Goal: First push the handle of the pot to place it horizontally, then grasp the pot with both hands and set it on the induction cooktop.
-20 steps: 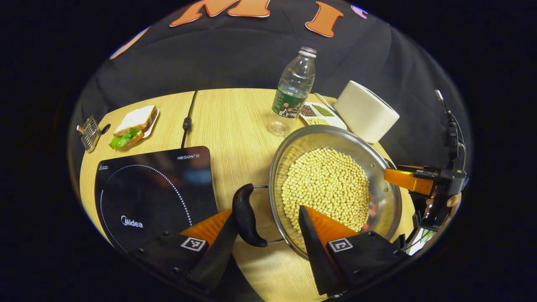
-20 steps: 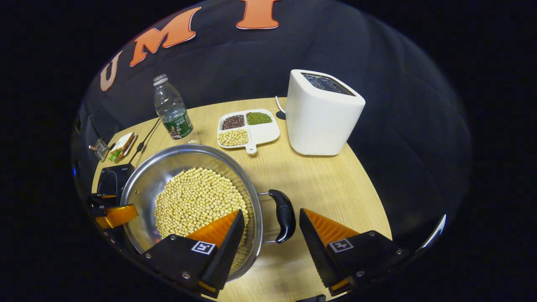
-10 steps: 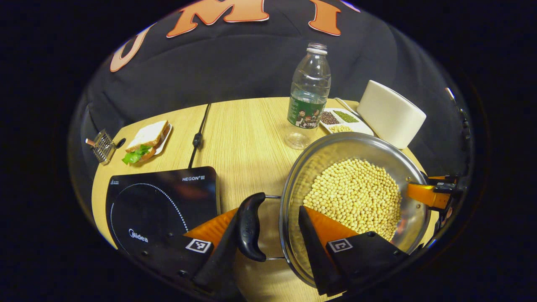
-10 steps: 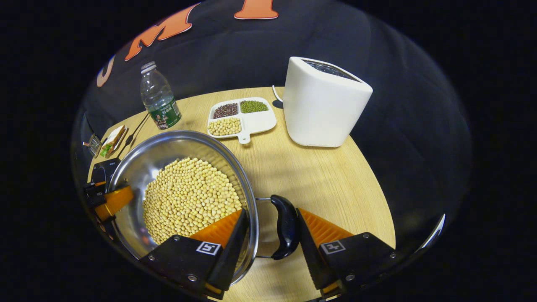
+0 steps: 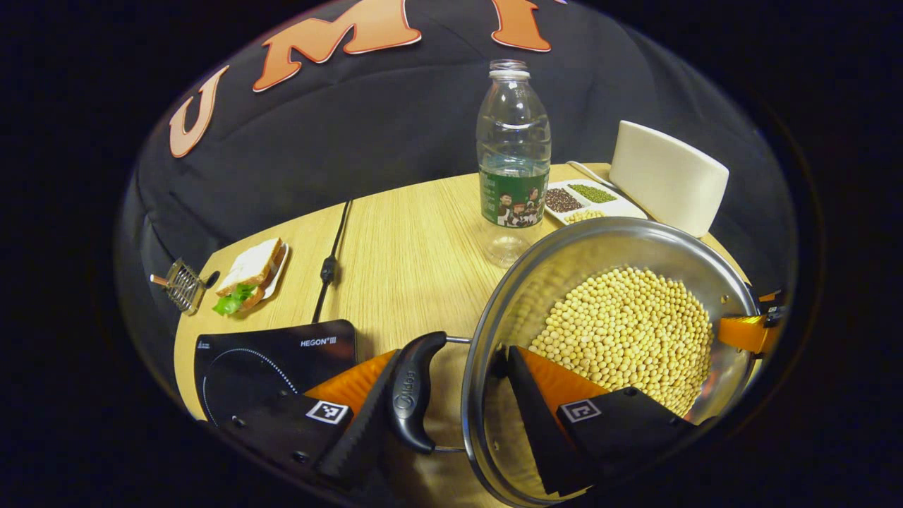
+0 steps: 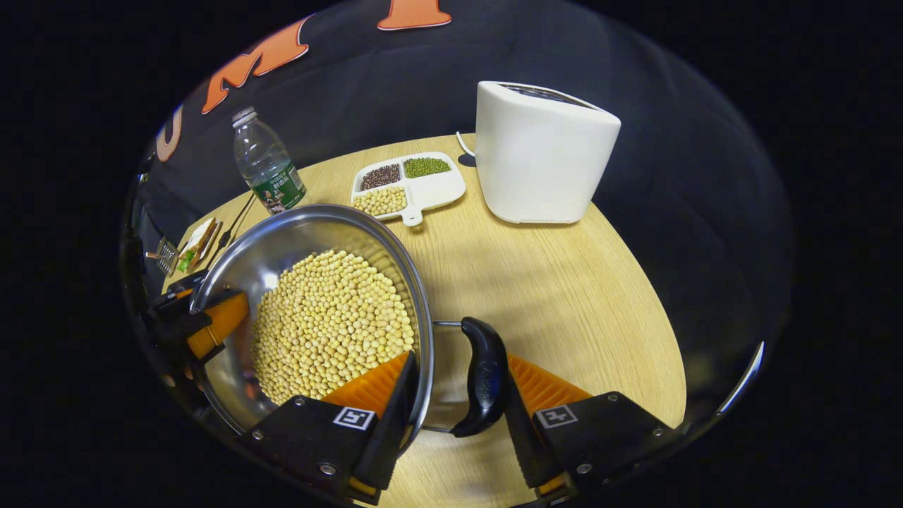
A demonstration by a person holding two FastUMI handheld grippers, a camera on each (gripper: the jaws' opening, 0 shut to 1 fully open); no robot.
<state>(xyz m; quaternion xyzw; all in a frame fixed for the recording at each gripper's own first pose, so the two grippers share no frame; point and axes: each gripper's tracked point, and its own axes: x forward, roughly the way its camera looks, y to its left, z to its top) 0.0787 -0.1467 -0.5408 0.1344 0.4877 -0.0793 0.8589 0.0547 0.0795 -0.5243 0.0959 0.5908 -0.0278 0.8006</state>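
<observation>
With each gripper point(image 5: 451, 416) point(image 6: 451, 416) clamped across handle and pot point(image 5: 614, 240) rim, keep it level toward the lower-left cooktop point(image 5: 275, 360).

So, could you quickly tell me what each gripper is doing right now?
Left gripper: shut on the pot, one finger outside its left handle, one inside the rim.
Right gripper: shut on the pot's right handle and rim alike.

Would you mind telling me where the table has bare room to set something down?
Bare wood lies right of the pot, in front of the toaster; another patch lies between the induction cooktop, cable and bottle. It is crowded around the bottle, divided dish and toaster.
</observation>
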